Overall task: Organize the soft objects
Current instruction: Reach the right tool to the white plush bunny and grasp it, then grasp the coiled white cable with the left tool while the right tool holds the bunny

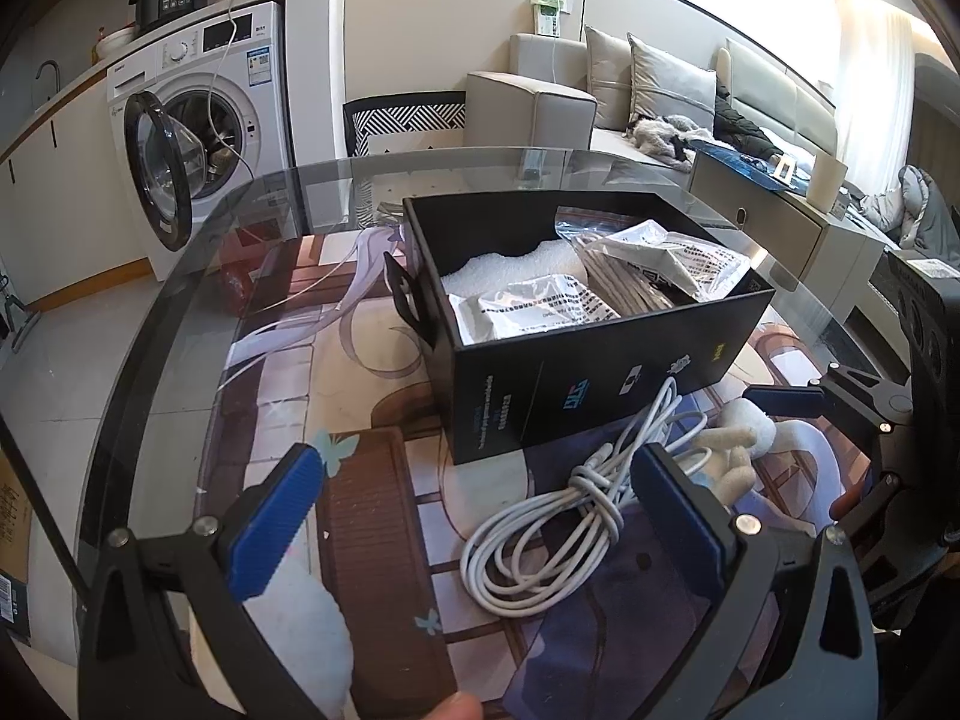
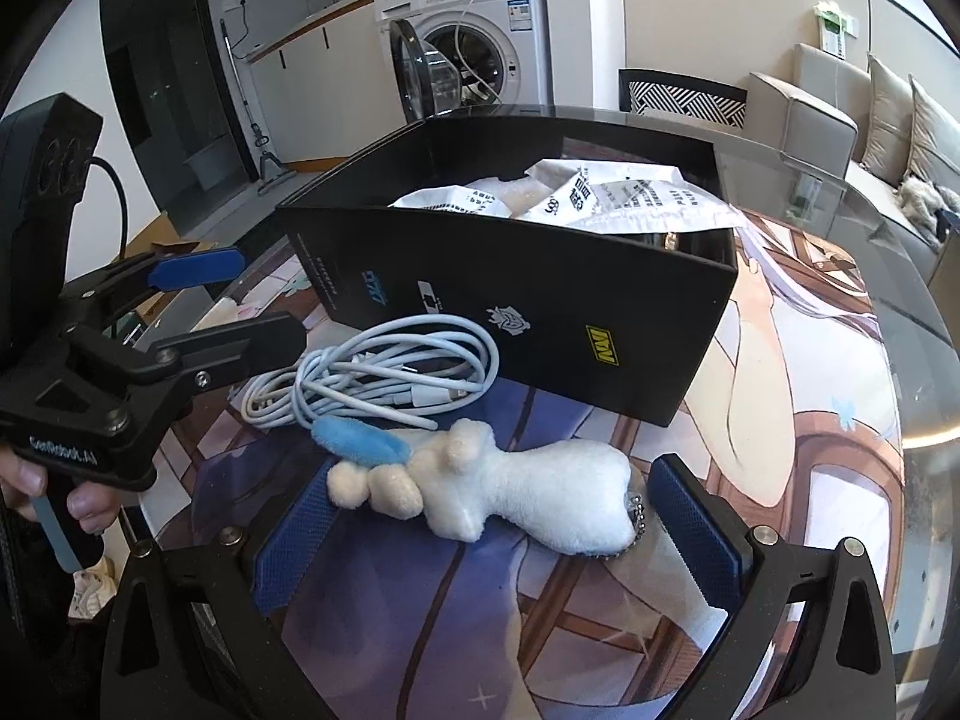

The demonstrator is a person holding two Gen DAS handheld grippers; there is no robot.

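A white plush toy [image 2: 510,495] with a blue ear lies on the printed mat, between the open fingers of my right gripper [image 2: 498,531]. A coiled white cable [image 1: 552,531] lies beside it, in front of the black box [image 1: 600,372]. The box holds white packets [image 1: 528,306] and foam. My left gripper [image 1: 480,528] is open just above the mat, its right finger [image 1: 678,516] next to the cable. In the right wrist view the cable [image 2: 384,378] and the box [image 2: 540,306] lie behind the toy, and the left gripper [image 2: 234,306] stands open at the left. The toy's end shows in the left wrist view [image 1: 744,426].
The round glass table's edge [image 1: 180,312] curves at the left. A white soft object [image 1: 312,630] lies under the left gripper's left finger. A washing machine [image 1: 204,120] with its door open, a chair [image 1: 408,120] and a sofa [image 1: 660,96] stand beyond the table.
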